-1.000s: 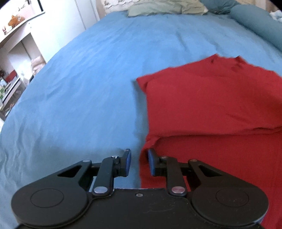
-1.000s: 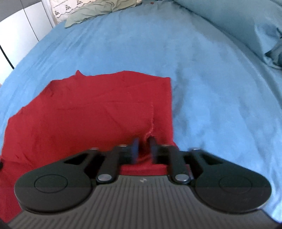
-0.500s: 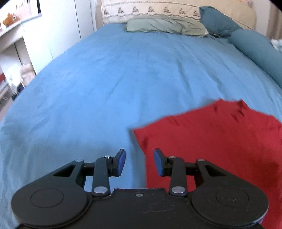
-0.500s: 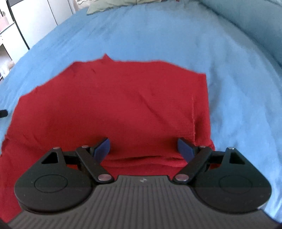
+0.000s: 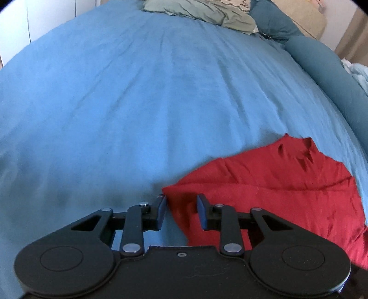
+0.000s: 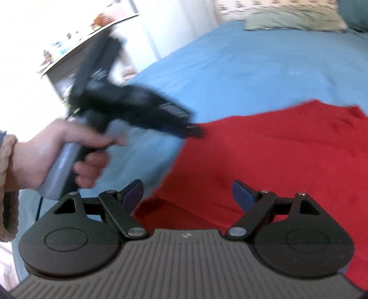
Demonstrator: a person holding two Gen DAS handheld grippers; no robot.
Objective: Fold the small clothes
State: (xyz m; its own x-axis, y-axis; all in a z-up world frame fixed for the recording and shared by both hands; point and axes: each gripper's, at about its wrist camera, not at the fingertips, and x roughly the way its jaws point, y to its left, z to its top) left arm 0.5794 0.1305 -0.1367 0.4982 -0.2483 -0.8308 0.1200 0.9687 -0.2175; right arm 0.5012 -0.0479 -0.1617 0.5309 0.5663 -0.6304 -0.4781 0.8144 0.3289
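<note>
A red garment [image 5: 276,184] lies folded on the blue bed [image 5: 138,103], at the lower right of the left wrist view. My left gripper [image 5: 181,210] is open and empty, its jaws over the garment's left corner. In the right wrist view the red garment [image 6: 287,156] fills the right half. My right gripper [image 6: 187,195] is wide open and empty above the garment's near edge. The left gripper [image 6: 195,132] also shows there, blurred, held by a hand, its tip at the garment's left edge.
Pillows [image 5: 200,11] lie at the head of the bed, with a long teal bolster [image 5: 322,64] along the right side. A white shelf unit with small items [image 6: 76,53] stands left of the bed.
My right gripper opened, let go of the garment's edge and swung left. My left gripper opened wider and moved up along the garment's left side to its corner.
</note>
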